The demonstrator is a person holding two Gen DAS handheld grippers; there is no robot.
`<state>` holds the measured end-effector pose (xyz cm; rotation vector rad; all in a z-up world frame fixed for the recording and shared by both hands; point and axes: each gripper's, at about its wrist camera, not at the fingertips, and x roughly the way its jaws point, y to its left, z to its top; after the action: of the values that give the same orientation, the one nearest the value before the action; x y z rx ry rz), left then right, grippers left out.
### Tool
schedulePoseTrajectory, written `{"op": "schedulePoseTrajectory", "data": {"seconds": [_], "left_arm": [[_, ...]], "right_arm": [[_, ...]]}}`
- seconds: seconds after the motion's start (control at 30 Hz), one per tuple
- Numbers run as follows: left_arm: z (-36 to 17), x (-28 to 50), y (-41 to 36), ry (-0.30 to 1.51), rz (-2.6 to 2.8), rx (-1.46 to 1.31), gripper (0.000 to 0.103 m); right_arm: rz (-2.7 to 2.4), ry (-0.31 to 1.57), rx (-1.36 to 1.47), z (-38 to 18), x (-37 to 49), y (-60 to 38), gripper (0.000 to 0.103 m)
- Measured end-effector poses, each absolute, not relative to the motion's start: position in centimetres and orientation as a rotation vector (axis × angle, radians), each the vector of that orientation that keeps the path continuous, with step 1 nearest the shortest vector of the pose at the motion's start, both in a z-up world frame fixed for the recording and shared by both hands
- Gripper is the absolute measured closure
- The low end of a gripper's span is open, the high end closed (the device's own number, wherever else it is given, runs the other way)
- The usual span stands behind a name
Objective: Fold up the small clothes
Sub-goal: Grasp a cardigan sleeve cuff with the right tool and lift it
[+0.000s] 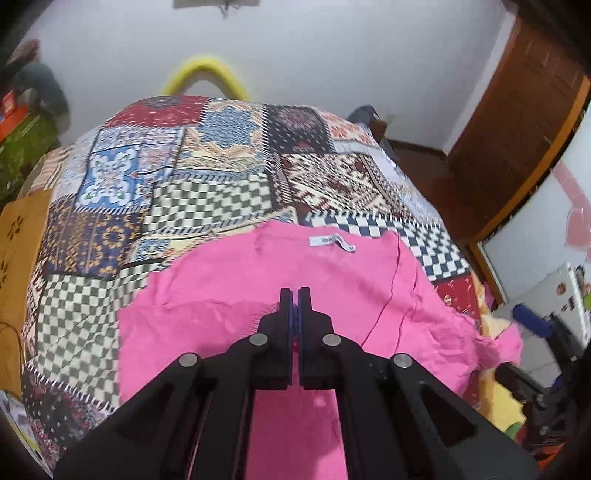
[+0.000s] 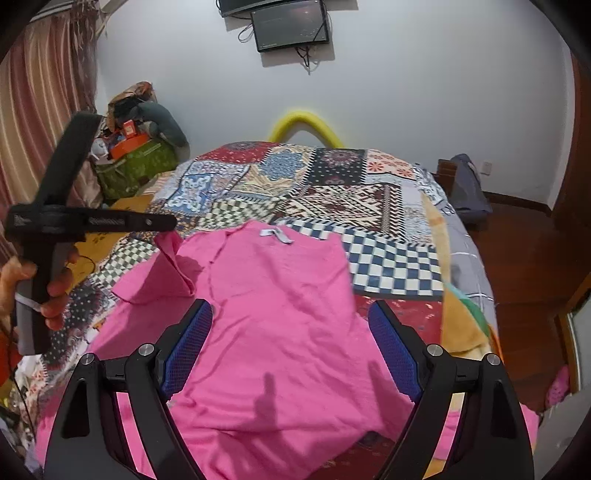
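A pink shirt (image 1: 258, 291) lies spread on the patchwork bedspread (image 1: 207, 177), its white neck label (image 1: 330, 242) at the far edge. My left gripper (image 1: 295, 299) is shut on a fold of the pink shirt and lifts it; in the right wrist view its tip (image 2: 168, 223) pinches a raised flap of the shirt (image 2: 173, 254). My right gripper (image 2: 290, 321) is open and empty, hovering over the shirt's body (image 2: 280, 306), one blue pad (image 2: 188, 343) on each side.
The bed's right edge (image 2: 476, 280) drops to a wooden floor. A yellow arch (image 2: 304, 122) stands behind the bed. Bags and boxes (image 2: 136, 155) pile at the left by a curtain. A screen (image 2: 291, 24) hangs on the wall.
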<state>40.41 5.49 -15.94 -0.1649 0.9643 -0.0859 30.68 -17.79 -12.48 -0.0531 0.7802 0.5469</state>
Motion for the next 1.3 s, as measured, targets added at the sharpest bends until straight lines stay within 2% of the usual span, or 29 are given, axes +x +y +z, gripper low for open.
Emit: {"op": "schedulePoseTrajectory", "data": {"seconds": [0.1, 0.2, 0.3, 0.33, 0.37, 0.5, 0.57, 0.63, 0.9, 1.3], "left_arm": [[-16.9, 40.8, 4.2, 0.973, -0.113, -0.159, 0.102], [-17.0, 40.9, 3.0, 0.981, -0.096, -0.107, 0.095], [-16.3, 40.1, 2.7, 0.971, -0.080, -0.077, 0.072], [-16.0, 39.8, 2.8, 0.962, -0.069, -0.068, 0.061], [-15.7, 39.4, 2.8, 0.950, -0.060, -0.056, 0.054], [-14.4, 36.9, 3.1, 0.905, -0.033, 0.007, 0.050], [-13.8, 35.4, 3.5, 0.892, -0.028, 0.009, 0.040], [-13.4, 33.9, 4.0, 0.879, -0.023, -0.001, 0.036], [-15.9, 30.2, 4.8, 0.922, 0.004, -0.008, 0.034], [-21.6, 29.6, 6.4, 1.030, 0.097, -0.040, 0.034]], "right_arm": [[0.526, 0.786, -0.045, -12.6, 30.7, -18.8, 0.018], [0.493, 0.797, -0.035, -12.6, 30.8, -20.1, 0.018], [0.458, 0.803, -0.024, -12.5, 30.5, -21.5, 0.018], [0.445, 0.804, -0.021, -12.4, 30.3, -22.1, 0.018], [0.432, 0.804, -0.020, -12.3, 30.2, -22.6, 0.018], [0.370, 0.808, -0.028, -12.0, 29.7, -25.0, 0.018], [0.341, 0.809, -0.034, -11.8, 29.3, -26.3, 0.018], [0.306, 0.815, -0.035, -11.6, 29.0, -28.1, 0.018], [0.163, 0.864, -0.005, -12.8, 27.5, -35.4, 0.018], [0.037, 1.000, 0.133, -19.3, 26.9, -42.4, 0.019]]}}
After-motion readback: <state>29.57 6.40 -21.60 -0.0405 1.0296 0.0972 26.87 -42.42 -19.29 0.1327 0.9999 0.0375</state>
